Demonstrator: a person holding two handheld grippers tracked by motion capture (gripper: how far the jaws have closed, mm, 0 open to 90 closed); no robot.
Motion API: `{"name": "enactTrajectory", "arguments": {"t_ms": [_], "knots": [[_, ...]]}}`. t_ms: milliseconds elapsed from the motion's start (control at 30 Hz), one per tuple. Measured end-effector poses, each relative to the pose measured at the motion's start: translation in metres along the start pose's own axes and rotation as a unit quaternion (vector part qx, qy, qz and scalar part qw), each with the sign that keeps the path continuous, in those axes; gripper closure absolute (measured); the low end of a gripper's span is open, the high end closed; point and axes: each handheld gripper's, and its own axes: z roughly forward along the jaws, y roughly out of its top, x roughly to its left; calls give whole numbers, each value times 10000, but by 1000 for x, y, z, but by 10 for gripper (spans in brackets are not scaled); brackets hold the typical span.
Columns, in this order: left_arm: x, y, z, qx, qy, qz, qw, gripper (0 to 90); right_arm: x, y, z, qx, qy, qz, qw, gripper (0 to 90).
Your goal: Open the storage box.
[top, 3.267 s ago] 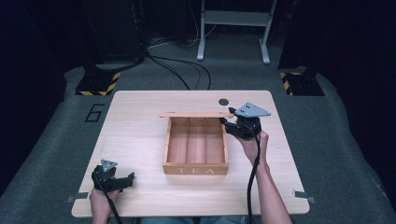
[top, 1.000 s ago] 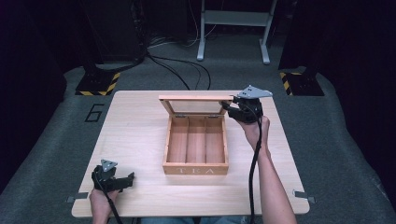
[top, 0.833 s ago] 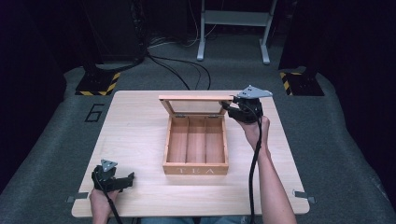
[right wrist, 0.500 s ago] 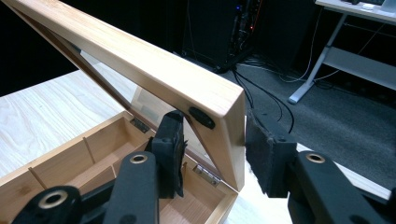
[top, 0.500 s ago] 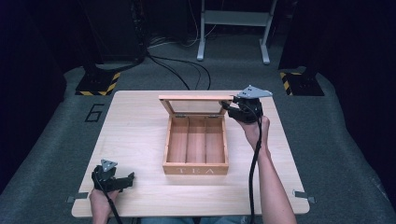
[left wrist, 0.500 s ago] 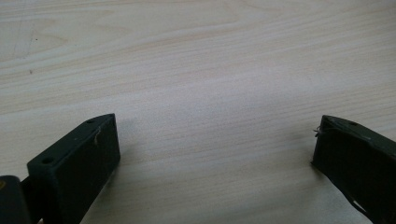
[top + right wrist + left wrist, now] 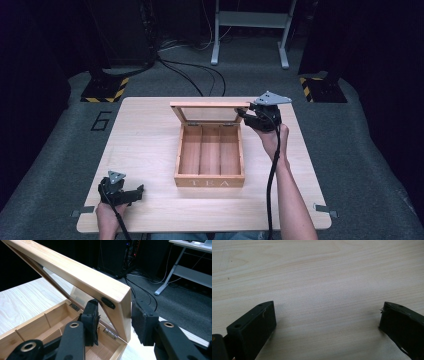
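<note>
Nearest you, your left gripper [image 7: 131,192] rests low on the table [image 7: 145,150] close to its near left corner, just inside the near edge; in the left gripper view its jaws stand wide apart with nothing but bare wood between them, so it is released and holding nothing. Ahead of it a broad stretch of open tabletop runs to the left edge and on toward the far edge. At the middle of the table sits the wooden tea box [image 7: 210,181], its lettered front wall facing you and set back from the near edge by a strip of free wood; its three long compartments [image 7: 210,152] lie open to view and look empty. The lid [image 7: 210,105] stands raised on the hinges at the box's far wall, its glass pane facing you and its top rail level with the far part of the table. Your right gripper [image 7: 112,317] is clenched on the lid's right-hand corner: in the right gripper view one pad sits against the inner face of the frame and the other against the outer side edge, the wood pinched between them. Your right forearm lies across the table to the right of the box, with clear wood between it and the right edge. Beyond the far edge are grey floor, cables [image 7: 190,75] and a white metal frame [image 7: 250,30].
</note>
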Motion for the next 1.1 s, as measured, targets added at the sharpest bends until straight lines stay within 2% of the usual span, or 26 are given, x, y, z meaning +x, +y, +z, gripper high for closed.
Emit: {"name": "enactTrajectory", "arguments": {"t_ms": [1100], "knots": [[0, 0, 0, 0, -3, -4, 10000, 2, 0, 0, 0, 5, -5, -34, 10000, 582]]}}
